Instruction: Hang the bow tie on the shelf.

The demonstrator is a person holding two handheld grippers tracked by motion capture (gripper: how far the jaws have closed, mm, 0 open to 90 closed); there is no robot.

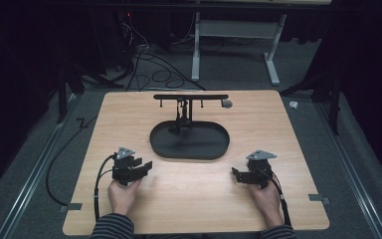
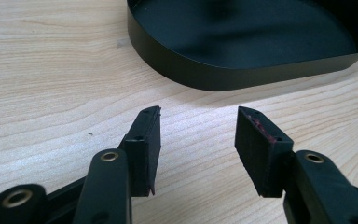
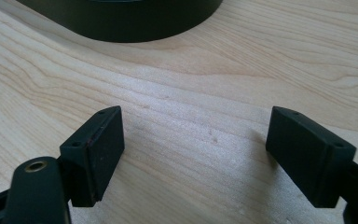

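A black oval tray (image 1: 165, 148) lies mid-table, with a black T-shaped stand (image 1: 190, 98) rising from its far side. My left gripper (image 1: 143, 166) rests on the wooden table (image 1: 189, 199) just left of the tray's near end, held by a hand. Its jaws stand open over bare wood, left gripper (image 2: 198, 119) pointing at the tray's wall (image 2: 205, 74). My right gripper (image 1: 235, 174) sits right of the tray, jaws wide open with nothing between them, right gripper (image 3: 196, 120) over bare wood. The tray's curved wall (image 3: 135, 25) lies ahead of it.
Cables (image 1: 154, 69) and a white desk frame (image 1: 238, 35) stand on the grey floor beyond the table. Tape marks (image 1: 321, 199) sit at the table's near edges. A small grey knob (image 1: 226, 104) hangs at the stand's right end.
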